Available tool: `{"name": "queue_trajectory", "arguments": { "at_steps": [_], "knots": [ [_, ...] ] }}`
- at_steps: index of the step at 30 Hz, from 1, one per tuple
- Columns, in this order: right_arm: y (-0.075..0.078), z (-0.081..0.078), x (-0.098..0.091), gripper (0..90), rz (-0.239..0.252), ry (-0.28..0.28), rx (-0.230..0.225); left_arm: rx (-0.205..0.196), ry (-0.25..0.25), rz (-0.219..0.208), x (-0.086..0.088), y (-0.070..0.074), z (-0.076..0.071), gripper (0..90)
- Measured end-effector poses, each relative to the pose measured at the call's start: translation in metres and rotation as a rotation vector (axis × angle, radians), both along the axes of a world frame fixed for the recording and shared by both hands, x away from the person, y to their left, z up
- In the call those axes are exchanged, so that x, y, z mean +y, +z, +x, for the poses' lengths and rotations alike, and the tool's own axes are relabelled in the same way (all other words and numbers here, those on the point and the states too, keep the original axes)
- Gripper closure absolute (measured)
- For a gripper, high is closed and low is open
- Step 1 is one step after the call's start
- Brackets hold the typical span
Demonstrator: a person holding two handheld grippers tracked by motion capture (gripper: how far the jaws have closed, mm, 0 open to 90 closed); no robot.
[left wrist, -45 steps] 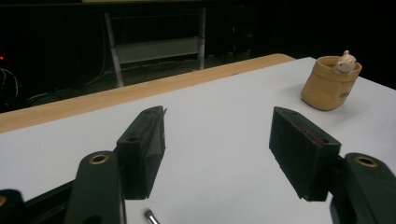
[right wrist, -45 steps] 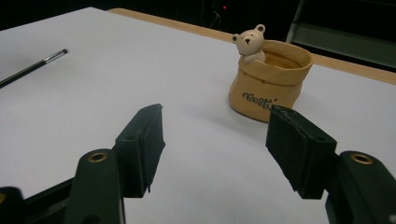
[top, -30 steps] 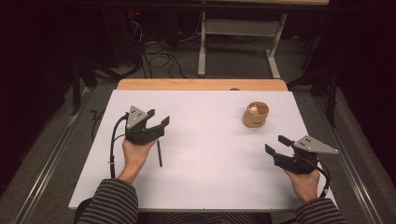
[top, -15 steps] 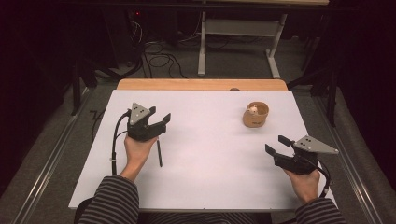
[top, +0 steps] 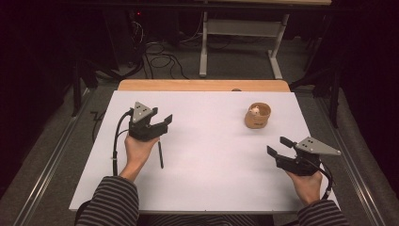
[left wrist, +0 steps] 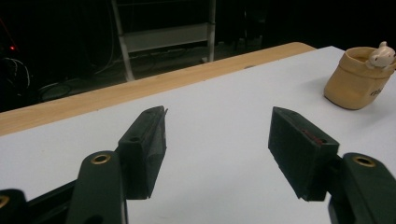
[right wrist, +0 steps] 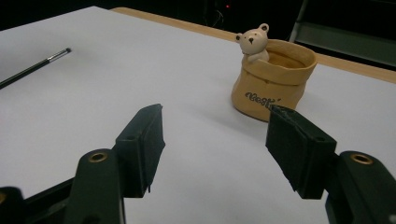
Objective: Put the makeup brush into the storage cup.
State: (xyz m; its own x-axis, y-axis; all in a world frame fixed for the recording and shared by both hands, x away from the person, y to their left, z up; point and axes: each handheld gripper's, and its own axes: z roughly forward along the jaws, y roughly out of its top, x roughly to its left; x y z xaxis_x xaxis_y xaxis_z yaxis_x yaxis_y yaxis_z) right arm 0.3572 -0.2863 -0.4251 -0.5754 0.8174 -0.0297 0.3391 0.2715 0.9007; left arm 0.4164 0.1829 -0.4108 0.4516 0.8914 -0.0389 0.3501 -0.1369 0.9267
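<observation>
A tan sack-shaped ceramic pot (top: pixel 258 116) with a small bear figure on its rim stands on the white sheet at the far right. A thin black brush (top: pixel 160 154) lies on the sheet just right of the left hand. My left gripper (top: pixel 163 123) is held above the sheet's left part, open, with nothing between its jaws; its tips are over the brush's far end. In the left gripper view the pot (left wrist: pixel 357 79) sits far off at the right. My right gripper (top: pixel 277 146) is open near the front right and points toward the pot (right wrist: pixel 271 88), with the brush (right wrist: pixel 35 67) at far left.
The white sheet (top: pixel 211 165) covers most of a wooden table, whose bare strip (top: pixel 202 85) shows along the far edge. Beyond the table are a dark floor with cables (top: pixel 155 56) and a metal table frame (top: pixel 240 33).
My left gripper has drifted slightly right and forward over the sheet. The right gripper, the pot and the brush have stayed where they were.
</observation>
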Motion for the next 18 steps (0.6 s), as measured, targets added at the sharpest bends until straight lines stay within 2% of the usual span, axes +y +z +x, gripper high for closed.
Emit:
{"name": "queue_trajectory", "arguments": {
  "at_steps": [6,18],
  "knots": [
    [0.0002,-0.0003,0.0000,38.0,-0.003,0.001,-0.002,0.033,-0.006,0.013,-0.0024,0.0005,0.0024,37.0],
    [0.0003,-0.0006,0.0008,38.1,-0.004,-0.002,-0.011,0.125,-0.003,0.065,-0.0014,0.0031,0.0071,37.3]
  ]
}}
